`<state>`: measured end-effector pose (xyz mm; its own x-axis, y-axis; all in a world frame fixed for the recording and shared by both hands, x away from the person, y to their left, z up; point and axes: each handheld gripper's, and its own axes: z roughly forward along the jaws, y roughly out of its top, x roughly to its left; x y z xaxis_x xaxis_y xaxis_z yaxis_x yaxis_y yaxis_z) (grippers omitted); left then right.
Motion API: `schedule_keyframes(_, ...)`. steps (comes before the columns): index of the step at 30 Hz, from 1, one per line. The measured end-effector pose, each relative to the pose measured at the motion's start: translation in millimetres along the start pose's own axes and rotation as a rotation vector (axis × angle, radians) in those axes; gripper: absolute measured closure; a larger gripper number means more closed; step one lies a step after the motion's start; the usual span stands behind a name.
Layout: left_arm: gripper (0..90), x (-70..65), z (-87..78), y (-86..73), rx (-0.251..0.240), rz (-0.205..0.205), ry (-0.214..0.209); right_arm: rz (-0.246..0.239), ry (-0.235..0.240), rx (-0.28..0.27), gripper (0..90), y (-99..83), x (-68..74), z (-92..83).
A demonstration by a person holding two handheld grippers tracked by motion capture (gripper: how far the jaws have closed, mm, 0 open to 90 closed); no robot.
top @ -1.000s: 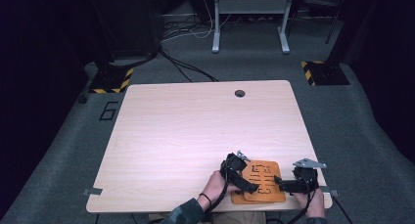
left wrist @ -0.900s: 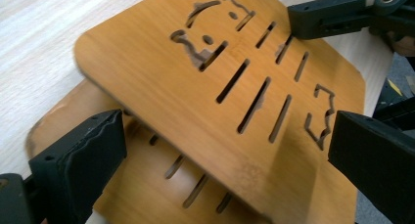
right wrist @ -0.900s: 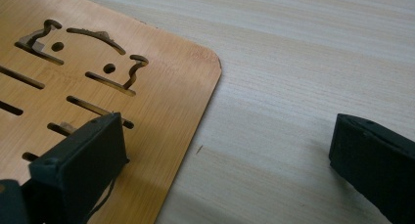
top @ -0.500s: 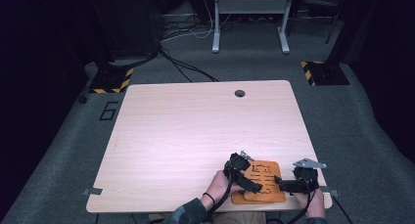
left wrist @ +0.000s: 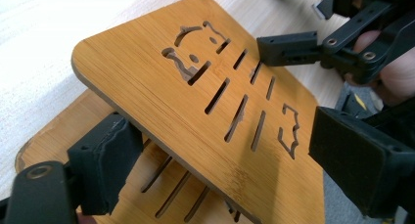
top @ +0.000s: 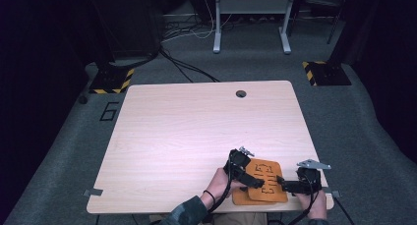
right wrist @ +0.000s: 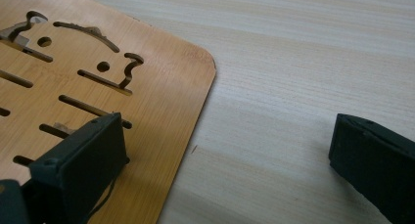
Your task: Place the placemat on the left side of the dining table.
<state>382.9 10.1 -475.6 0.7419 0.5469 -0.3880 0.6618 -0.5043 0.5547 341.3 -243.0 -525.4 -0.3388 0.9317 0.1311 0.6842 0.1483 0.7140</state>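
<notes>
Left gripper (left wrist: 215,155) jaws closing around upper board (left wrist: 195,101); wooden table (top: 187,131), dark room.

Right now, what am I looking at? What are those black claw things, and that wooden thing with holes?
A person at a table holds two black tools with jaws. One picture looks down from above. The other two come from small cameras riding on the tools. Two slotted wooden boards lie stacked. The top board tilts up off the bottom board, between the jaws of the left hand-held gripper, which have just been closing but aren't pinching yet. The right hand-held gripper is open, one jaw over the top board.
</notes>
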Motion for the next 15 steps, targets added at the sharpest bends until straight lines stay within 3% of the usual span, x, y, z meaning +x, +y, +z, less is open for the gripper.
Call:
schedule_keyframes(8, 17.0, -3.2, -6.8, 11.9, -0.016, -0.015, -0.029, 0.035, -0.005, -0.013, 0.0, -0.5, -3.1, -1.3)
schedule_keyframes(15, 19.2, -8.9, -11.8, 21.2, -0.024, -0.001, -0.037, 0.061, 0.002, -0.020, 0.0, -0.8, -5.6, -2.3)
